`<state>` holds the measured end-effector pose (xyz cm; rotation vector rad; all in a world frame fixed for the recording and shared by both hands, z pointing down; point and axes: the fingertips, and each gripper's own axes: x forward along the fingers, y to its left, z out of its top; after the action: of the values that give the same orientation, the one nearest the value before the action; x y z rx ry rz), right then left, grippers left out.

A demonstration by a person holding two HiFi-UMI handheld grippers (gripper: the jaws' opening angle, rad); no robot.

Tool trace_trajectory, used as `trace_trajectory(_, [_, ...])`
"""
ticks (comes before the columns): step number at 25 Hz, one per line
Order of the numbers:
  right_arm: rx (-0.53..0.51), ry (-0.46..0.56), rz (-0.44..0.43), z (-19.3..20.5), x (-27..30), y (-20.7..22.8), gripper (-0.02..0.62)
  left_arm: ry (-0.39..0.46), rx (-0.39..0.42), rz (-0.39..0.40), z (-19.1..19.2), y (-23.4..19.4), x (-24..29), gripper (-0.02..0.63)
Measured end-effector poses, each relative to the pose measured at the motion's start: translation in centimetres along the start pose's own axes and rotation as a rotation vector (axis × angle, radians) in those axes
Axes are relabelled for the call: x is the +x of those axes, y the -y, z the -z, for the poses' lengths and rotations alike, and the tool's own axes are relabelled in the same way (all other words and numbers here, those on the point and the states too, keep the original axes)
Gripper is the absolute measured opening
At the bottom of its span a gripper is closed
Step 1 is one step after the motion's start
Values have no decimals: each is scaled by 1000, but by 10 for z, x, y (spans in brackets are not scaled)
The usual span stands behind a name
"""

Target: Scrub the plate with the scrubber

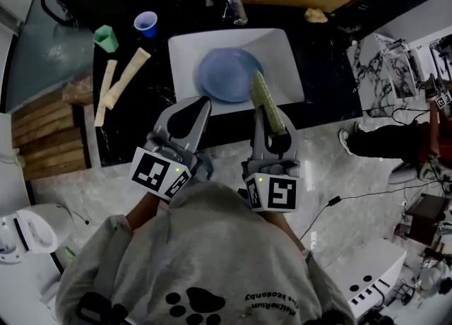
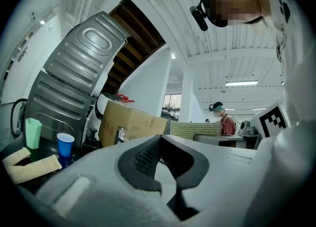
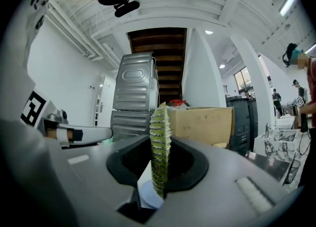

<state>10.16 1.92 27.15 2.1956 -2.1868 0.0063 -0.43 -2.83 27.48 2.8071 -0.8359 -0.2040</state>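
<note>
scrubber (image 1: 267, 103) stands clamped edge-on in the right gripper (image 1: 272, 133), lower centre; left gripper (image 1: 200, 107) beside it is shut, empty. blue plate (image 1: 224, 76) lies in the white tray (image 1: 183, 51), upper centre. likely approach; next, press scrubber onto plate.

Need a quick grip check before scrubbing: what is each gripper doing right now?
Left gripper: closed, nothing between its jaws.
Right gripper: closed on the scrubber.
</note>
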Motion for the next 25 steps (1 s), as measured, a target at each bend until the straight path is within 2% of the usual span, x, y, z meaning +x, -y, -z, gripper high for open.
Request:
trace_trajectory(11, [-3,-61,-75,23,87,6,72,-58,-49,-65,22,-66,53,2])
trace_trajectory(25, [-29,-124,-172,44,125,2,72,-92,-73,-126,41,-92,73,2])
